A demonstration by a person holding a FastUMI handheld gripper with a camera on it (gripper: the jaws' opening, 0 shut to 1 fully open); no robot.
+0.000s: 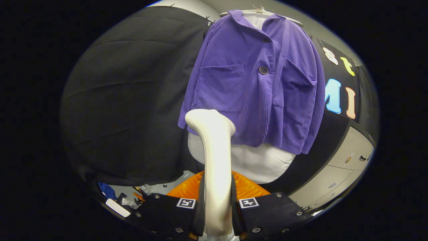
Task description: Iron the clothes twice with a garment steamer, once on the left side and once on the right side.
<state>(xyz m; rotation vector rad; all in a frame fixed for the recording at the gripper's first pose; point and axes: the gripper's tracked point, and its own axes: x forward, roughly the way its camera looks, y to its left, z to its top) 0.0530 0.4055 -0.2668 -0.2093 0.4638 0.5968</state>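
Your tool (216, 214) clamps the steamer (215, 160) handle, upright; head sits just before the purple jacket (254, 83) hem, probably its left-side panel.

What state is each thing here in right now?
Purple corduroy jacket: hanging on a white hanger, buttoned.
White garment steamer: upright, clamped between the jaws, head close to the jacket's lower left front.
Gripper: shut on the steamer.
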